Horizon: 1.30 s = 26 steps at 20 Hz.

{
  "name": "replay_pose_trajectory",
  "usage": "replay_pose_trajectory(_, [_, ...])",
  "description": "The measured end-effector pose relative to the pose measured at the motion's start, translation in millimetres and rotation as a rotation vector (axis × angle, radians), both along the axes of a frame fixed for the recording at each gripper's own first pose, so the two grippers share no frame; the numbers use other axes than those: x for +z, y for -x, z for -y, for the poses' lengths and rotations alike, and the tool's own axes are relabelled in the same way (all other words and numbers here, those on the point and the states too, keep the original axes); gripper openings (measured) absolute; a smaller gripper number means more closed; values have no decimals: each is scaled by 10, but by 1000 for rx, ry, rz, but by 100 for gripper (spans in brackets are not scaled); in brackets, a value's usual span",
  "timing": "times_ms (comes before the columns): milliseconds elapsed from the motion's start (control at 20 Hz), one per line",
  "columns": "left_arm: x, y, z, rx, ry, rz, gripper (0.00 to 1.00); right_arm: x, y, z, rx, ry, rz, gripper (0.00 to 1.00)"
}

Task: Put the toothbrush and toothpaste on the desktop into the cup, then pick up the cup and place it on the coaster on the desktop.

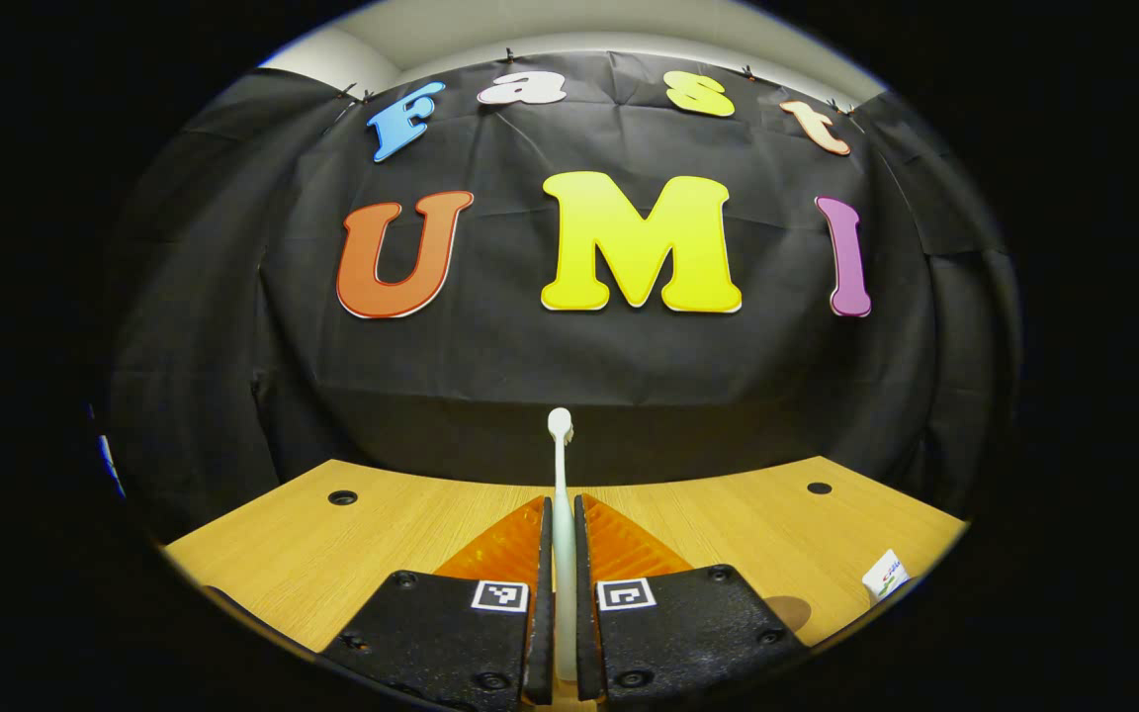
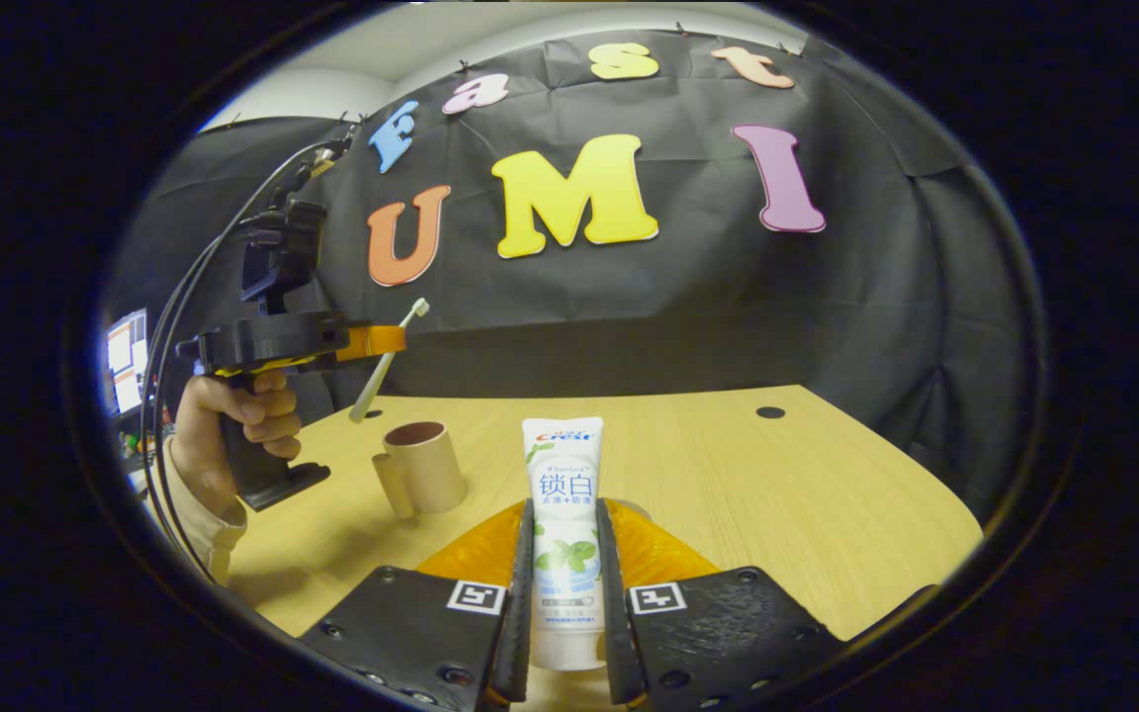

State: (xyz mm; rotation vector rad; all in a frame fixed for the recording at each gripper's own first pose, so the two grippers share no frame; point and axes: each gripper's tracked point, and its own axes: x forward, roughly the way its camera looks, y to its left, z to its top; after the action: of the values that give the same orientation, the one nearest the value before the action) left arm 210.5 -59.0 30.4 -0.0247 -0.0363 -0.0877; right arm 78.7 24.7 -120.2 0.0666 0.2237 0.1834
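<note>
Right gripper view: claw-held toothpaste [image 2: 564,534].

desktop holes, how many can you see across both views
2: one round hole near the desktop's far left corner, one hole near its far right corner. Others may be hidden.

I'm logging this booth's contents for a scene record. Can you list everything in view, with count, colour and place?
toothbrush: one, white, held between the left gripper's fingers, head pointing up and away; in the right gripper view it hangs tilted above the cup.
toothpaste: one tube, white with green leaf print, held between the right gripper's fingers.
cup: one, tan with a handle, upright on the desktop.
desktop: one, light wood, with round dark holes near its far edge.
small card: one, white, at the desktop's right edge in the left gripper view.
left gripper: one, shut on the toothbrush.
right gripper: one, shut on the toothpaste.
hand: one, gripping the left gripper's handle.
</note>
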Motion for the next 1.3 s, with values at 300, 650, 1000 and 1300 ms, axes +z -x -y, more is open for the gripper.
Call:
replay_pose_trajectory(300, [-69, -84, -27, 0, -3, -6, 12, -97, -58, 64, -12, -9, -18, 31])
replay_pose_trajectory(650, [-189, -91, -50, -3, 13, -52, 13, -114, -62, 75, -23, -4, -23, 31])
replay_pose_trajectory(1000, [-368, 73, -68, -15, -5, -128, 91, 22, -35, 30, -32, -4, 7, 31])
replay_pose_trajectory(1300, [-424, 278, -318, 5, 7, -124, 100, 198, -99, -223, -3, -25, 18, 31])
